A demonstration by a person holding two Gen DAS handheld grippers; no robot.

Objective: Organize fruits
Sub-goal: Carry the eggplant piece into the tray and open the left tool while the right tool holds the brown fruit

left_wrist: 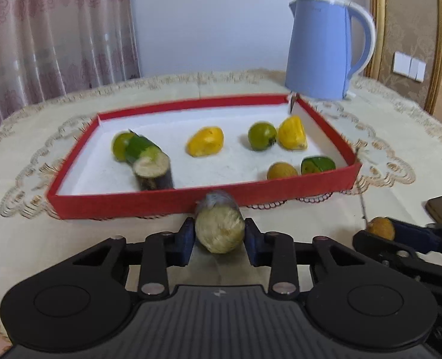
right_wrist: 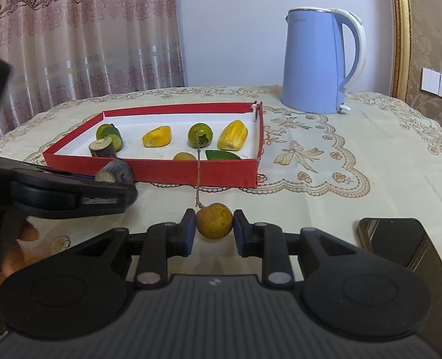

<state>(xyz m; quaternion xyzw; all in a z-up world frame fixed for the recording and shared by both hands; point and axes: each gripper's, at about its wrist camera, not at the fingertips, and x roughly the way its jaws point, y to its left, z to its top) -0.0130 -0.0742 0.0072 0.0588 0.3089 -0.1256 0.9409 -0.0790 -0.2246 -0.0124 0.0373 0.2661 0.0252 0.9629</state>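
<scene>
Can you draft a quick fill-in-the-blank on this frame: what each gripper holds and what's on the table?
1. The left gripper grips a cut piece of ____.
2. The right gripper has a small brown fruit with a long ____ between its fingers.
3. The other fruits lie in a shallow ____ tray.
4. Behind the tray stands a light blue ____.

Missing words: sugarcane; stem; red; kettle

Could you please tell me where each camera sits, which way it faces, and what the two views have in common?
Left wrist: on the left gripper, facing the red tray and kettle; it grips a sugarcane piece; the right gripper shows at right.
Right wrist: on the right gripper, facing the same way; its fingers flank a longan; the left gripper and a hand show at left.
Shared: tray, kettle, both grippers.
</scene>
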